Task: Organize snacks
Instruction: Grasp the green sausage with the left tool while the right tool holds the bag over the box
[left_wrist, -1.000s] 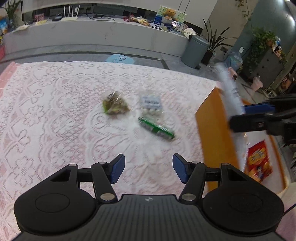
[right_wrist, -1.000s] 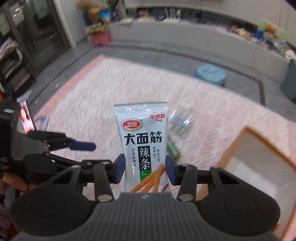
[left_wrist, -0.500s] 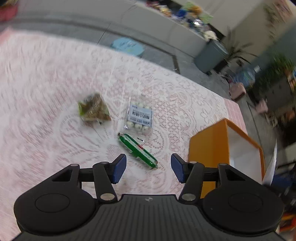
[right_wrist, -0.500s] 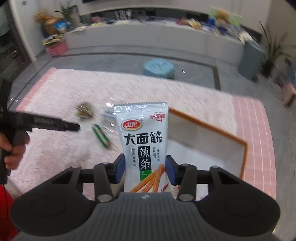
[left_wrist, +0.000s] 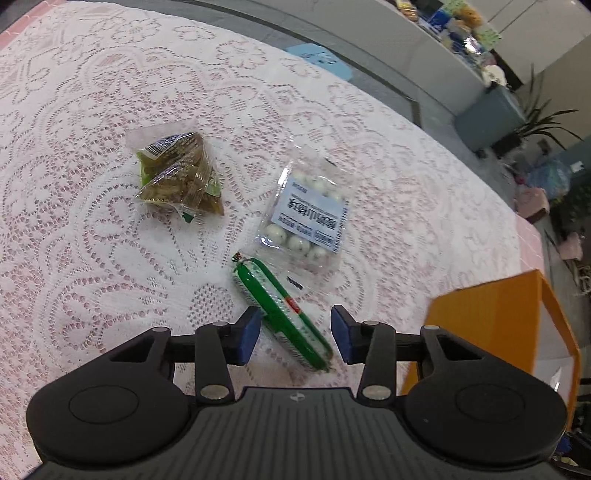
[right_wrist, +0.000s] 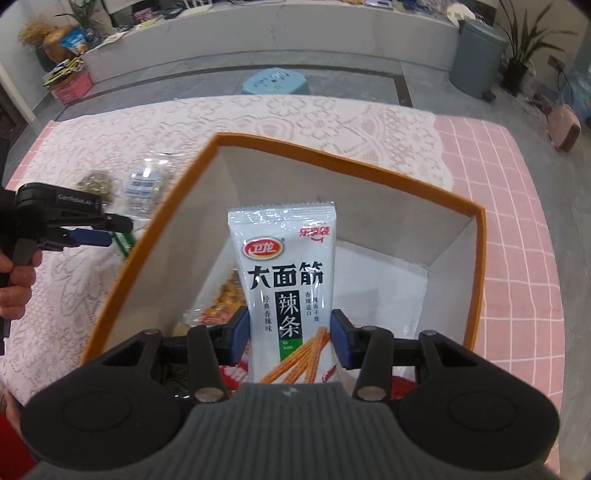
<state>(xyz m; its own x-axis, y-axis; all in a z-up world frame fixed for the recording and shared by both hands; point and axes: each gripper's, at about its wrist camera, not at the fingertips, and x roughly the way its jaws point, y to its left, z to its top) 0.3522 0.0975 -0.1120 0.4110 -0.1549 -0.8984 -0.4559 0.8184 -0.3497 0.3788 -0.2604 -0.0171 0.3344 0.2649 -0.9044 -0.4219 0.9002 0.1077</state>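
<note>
My right gripper (right_wrist: 289, 338) is shut on a white spicy-strip packet (right_wrist: 286, 284) and holds it upright over the open orange box (right_wrist: 347, 166), which has other snack bags (right_wrist: 221, 306) inside. My left gripper (left_wrist: 294, 338) is open, low over the lace tablecloth, with its fingers either side of a green sausage stick (left_wrist: 280, 310). Just beyond lie a clear bag of white balls (left_wrist: 306, 218) and a greenish-brown wrapped snack (left_wrist: 177, 173). The left gripper also shows in the right wrist view (right_wrist: 88, 230), left of the box.
The orange box's corner (left_wrist: 491, 314) stands close to the right of my left gripper. The table's far edge borders a grey floor with a blue stool (right_wrist: 275, 81). A grey bin (right_wrist: 476, 59) and plants stand further back.
My left gripper has moved forward and down, bringing the green sausage stick between its open fingers. My right gripper has carried the packet from beside the box to over its opening.
</note>
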